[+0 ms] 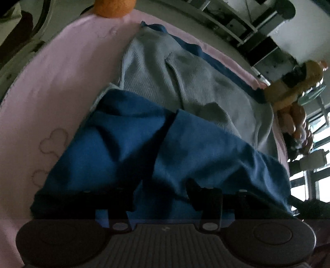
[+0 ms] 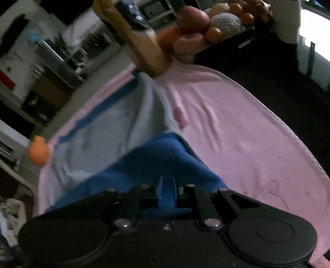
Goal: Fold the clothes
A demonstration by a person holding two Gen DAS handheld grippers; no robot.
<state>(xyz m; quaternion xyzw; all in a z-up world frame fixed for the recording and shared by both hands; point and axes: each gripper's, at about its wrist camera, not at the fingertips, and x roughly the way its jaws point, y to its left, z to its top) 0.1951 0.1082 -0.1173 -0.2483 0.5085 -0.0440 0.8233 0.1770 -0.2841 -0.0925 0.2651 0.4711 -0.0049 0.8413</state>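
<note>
We see a blue garment (image 1: 144,144) with a pale grey part (image 1: 185,82) spread on a pink cloth (image 1: 61,82); the left gripper (image 1: 160,198) presses into its near blue fabric.

No legible text; white marks on dark label (image 2: 134,14) blurred.

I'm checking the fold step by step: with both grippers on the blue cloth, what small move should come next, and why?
Probably carry the blue fabric forward over the grey garment. The right gripper is shut on a blue fold; the left gripper sits at the same cloth's edge, its grip unclear, and grey lies flat on the pink cover.
</note>
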